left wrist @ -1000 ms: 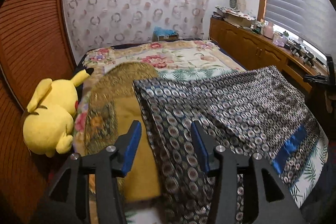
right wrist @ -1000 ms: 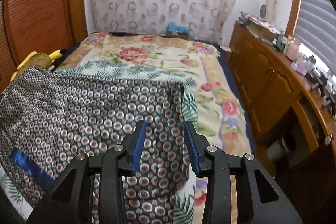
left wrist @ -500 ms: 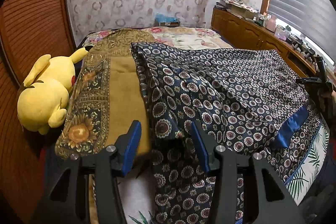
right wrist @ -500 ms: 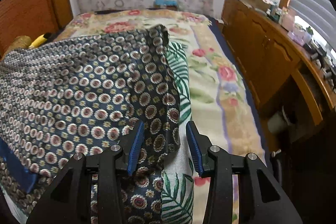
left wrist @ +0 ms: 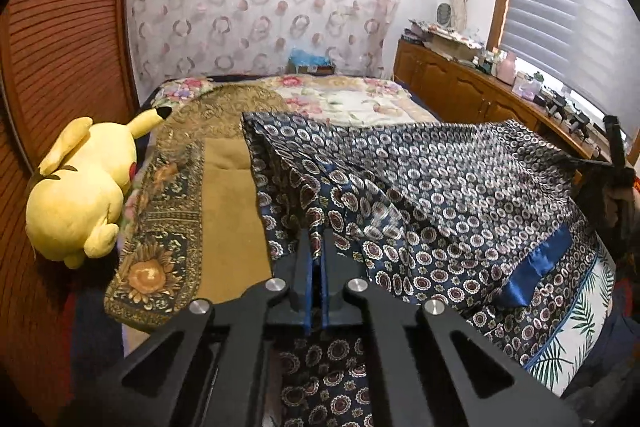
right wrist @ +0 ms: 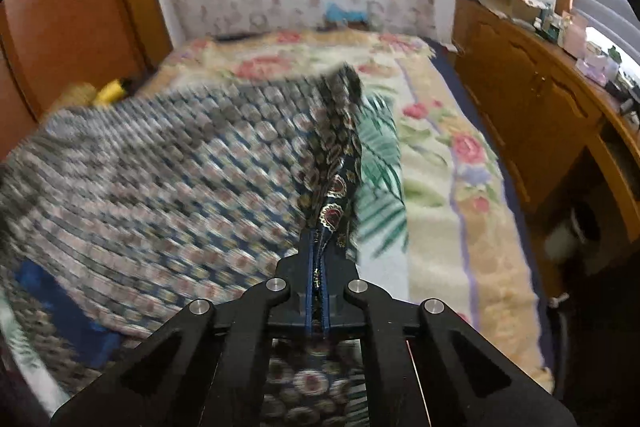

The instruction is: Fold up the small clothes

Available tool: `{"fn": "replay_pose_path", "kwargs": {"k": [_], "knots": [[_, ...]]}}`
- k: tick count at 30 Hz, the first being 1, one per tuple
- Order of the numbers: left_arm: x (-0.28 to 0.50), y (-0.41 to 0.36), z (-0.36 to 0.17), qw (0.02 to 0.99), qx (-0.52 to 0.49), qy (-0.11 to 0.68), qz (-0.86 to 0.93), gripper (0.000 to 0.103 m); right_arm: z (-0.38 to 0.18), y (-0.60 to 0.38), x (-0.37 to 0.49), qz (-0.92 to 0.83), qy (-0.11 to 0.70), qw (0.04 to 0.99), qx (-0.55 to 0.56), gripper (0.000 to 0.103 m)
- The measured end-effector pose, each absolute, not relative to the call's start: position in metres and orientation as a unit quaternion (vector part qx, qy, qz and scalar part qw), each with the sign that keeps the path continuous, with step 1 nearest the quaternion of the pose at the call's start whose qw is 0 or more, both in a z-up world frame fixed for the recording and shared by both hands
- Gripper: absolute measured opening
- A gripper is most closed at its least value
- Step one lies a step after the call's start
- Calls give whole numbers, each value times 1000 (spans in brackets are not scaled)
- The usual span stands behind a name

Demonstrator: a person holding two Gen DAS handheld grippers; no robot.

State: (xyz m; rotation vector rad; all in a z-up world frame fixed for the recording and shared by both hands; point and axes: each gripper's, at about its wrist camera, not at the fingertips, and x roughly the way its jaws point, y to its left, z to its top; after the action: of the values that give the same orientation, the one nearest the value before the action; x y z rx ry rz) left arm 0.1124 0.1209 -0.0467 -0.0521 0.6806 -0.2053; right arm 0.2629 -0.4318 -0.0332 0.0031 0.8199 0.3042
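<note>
Fingers of both grippers, left [left wrist: 316,247] and right [right wrist: 318,247], are clamped on near corners of the patterned garment [left wrist: 420,179], which spans mid-frame over the bed [left wrist: 352,99], seemingly so its edge lifts evenly for folding.

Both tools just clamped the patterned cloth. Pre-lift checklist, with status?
1. Left tool shut on patterned cloth: ok.
2. Right tool shut on the cloth's right edge: ok.
3. Only one layer pinched by each tool: cannot tell.
4. Cloth free of the brown sunflower cloth beside it: cannot tell, the edges overlap.
5. Yellow plush toy clear of the cloth: ok.
6. Right wrist view sharp enough to judge drape: not ok, blurred.
</note>
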Motion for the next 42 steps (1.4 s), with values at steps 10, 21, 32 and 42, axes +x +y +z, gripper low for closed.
{"fn": "replay_pose_path", "kwargs": {"k": [10,21,32,42], "knots": [[67,132,-54,935,-66,332,-105,0,21,-434,224,156,362,919,-3,0],[40,139,-73,933,-72,342,-88,0,-12,-454,189,138,400,906,-14,0],[37,135,-73,931,-55,351,-78,3,-33,-456,184,117,404,906,-42,4],[31,125,-69,937,-33,344,-57,44,-5,-429,171,83,331,936,-90,47]]}}
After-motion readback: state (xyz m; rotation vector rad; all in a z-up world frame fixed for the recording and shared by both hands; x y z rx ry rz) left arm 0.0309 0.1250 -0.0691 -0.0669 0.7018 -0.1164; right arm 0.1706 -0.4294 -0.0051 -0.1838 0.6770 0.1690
